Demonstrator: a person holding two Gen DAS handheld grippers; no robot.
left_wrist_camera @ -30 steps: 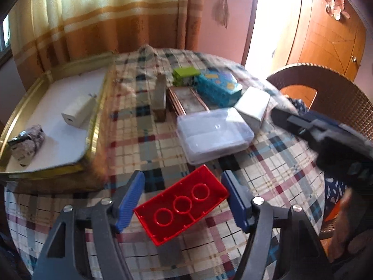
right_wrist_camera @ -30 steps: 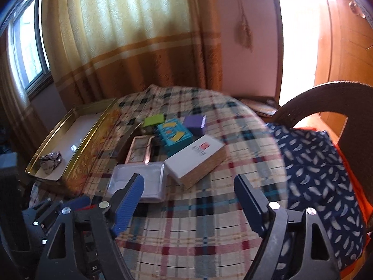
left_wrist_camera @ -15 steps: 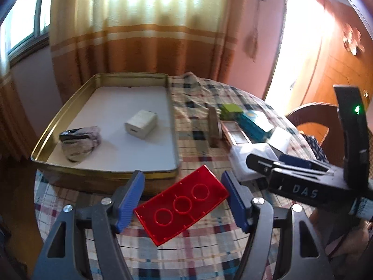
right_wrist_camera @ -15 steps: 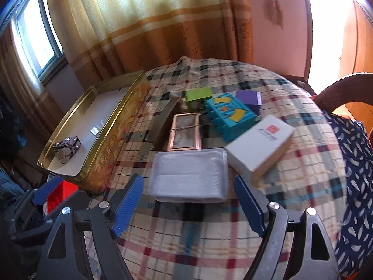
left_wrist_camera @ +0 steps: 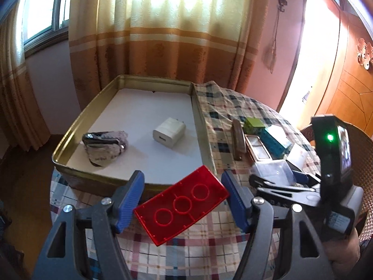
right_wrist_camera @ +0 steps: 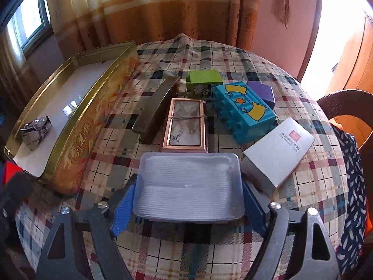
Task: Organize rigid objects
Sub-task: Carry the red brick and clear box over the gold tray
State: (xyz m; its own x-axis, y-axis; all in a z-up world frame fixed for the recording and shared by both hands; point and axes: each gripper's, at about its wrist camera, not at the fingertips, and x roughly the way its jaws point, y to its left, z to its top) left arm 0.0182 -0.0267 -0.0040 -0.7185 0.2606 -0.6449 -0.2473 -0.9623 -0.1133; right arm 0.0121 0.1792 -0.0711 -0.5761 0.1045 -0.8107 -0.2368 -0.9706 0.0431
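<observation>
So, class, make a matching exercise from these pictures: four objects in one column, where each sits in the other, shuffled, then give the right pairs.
Objects:
1. red brick
2. white charger
3. clear plastic box
4. green block

Places:
A. on the tablecloth, between the open right gripper's fingers
B. inside the gold tin tray
C. gripped by the left gripper
D. on the tablecloth beside the blue brick

Pairs: 1-C, 2-B, 3-A, 4-D
</observation>
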